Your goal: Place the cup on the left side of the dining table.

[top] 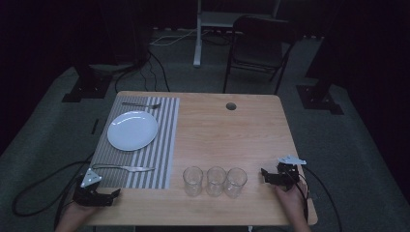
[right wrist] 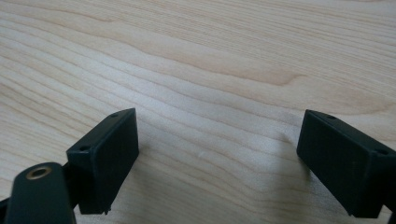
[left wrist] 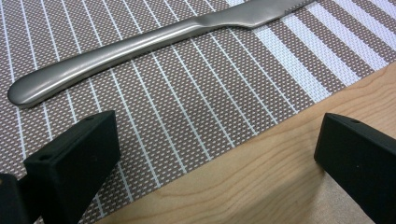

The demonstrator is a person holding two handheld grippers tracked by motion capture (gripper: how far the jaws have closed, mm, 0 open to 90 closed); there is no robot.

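The left claw [top: 115, 194] rests at the near left corner of the worktop [top: 222, 130] with its jaws wide apart and nothing between them. The thing nearest to it is the table knife [left wrist: 140, 44], so that looks like the thing to pick up. The knife lies flat on the striped placemat [left wrist: 196, 107], just past the claw, with its round handle end close by and its blade pointing away toward the glasses. It is shiny metal, so it is likely stiff, a bit heavy for its size, and slippery. It lies very low on the mat, so getting the jaws under its sides may be tricky. The thick middle of the handle looks like the best place to pinch it. The right claw [top: 267, 175] rests on bare wood at the near right, also wide open and empty. Three clear drinking glasses [top: 215, 181] stand in a row between the two claws, and they would break if knocked over. A white plate [top: 132, 130] sits on the mat, and a fork [top: 140, 105] lies beyond it. The mat is woven and a little rough, and the worktop is smooth pale wood. The room is dim, with a dark carpet, cables on the floor and a folding chair [top: 258, 46] behind.
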